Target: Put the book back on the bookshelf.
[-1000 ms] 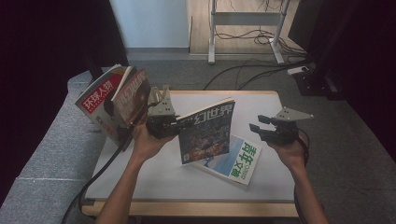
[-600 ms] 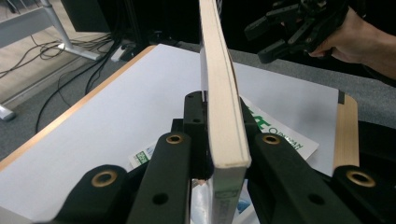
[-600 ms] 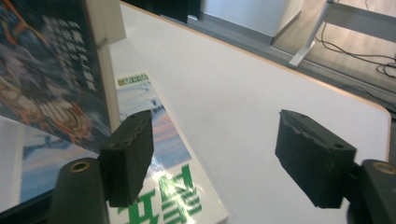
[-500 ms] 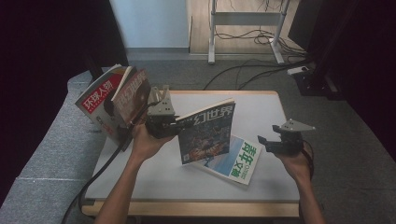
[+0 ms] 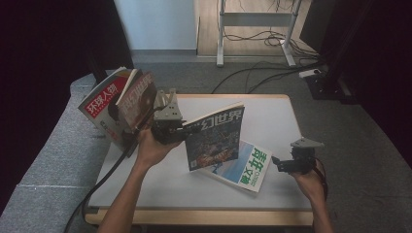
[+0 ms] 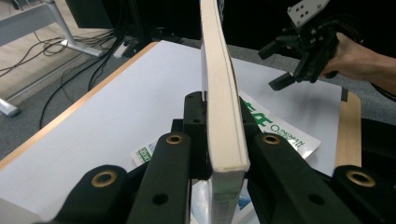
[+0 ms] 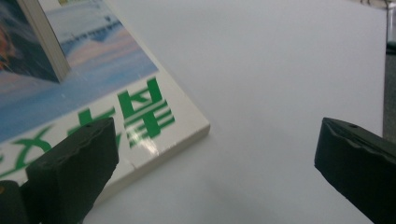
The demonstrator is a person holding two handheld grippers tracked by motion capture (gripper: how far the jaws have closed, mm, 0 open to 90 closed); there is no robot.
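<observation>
**Left jaws clamped on upright magazine; right jaws wide beside the flat one**

Your left gripper (image 5: 167, 127) holds the dark-covered magazine (image 5: 215, 137) by its spine edge, jaws clenched on it. In the left gripper view the magazine (image 6: 223, 116) rises on edge straight up between the two black jaws, its cream page block facing the camera, slightly bowed. In the high view it stands nearly upright over the middle of the white tabletop (image 5: 272, 116), its lower corner just above the second magazine. Cover: glossy, dark blue with an orange patch low down; large white characters "幻世界" across the top.

Your right gripper (image 5: 286, 162) sits low at the right side of the tabletop, jaws released and spread wide; they have just been opening, with nothing between the pads. In the right gripper view the corner of the flat magazine (image 7: 140, 112) lies close by the left jaw, the right jaw well apart over bare tabletop (image 7: 280, 84). Whether the left jaw touches the cover, you cannot tell.

The flat magazine (image 5: 243, 167) lies face up, skewed, right of centre. Glossy cover, white margin, pale blue and pink picture, bold green characters along the edge. In the left gripper view small Latin lettering shows on it, too small to read.

Magazines in a rack (image 5: 116, 104) stand at the left edge; the red one reads "环球人物". The tabletop is matt white with a light wood rim.
</observation>
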